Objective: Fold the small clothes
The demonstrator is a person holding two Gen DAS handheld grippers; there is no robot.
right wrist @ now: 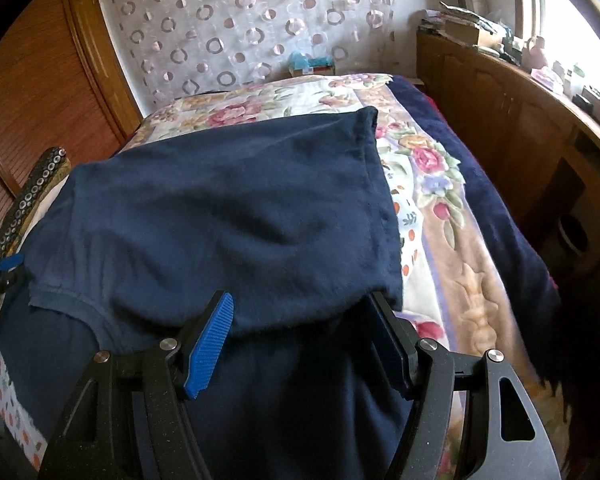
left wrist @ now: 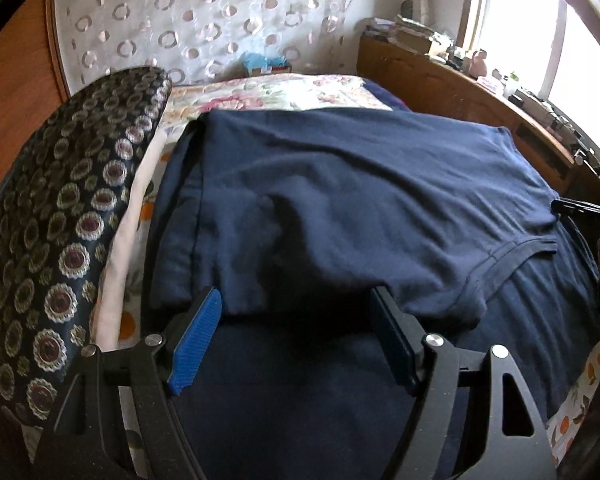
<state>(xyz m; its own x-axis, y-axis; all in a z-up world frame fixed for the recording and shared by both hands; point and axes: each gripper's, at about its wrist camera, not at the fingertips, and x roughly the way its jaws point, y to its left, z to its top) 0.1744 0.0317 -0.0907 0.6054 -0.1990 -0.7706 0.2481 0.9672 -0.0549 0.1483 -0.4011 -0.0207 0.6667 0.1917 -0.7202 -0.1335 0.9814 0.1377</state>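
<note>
On the bed (right wrist: 452, 240), both the left hand-held gripper (left wrist: 296, 312) and right hand-held gripper (right wrist: 300, 316) stand apart at the navy shirt (right wrist: 228, 208) fold (seemingly unpinched); loose cloth may spring back, spoiling it.

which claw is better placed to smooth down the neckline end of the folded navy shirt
Probably the left claw. In its view the neckline of the navy shirt lies just to its side, near the folded edge. The right claw sits by the shirt's outer side edge, farther from it. Both stand open.
</note>
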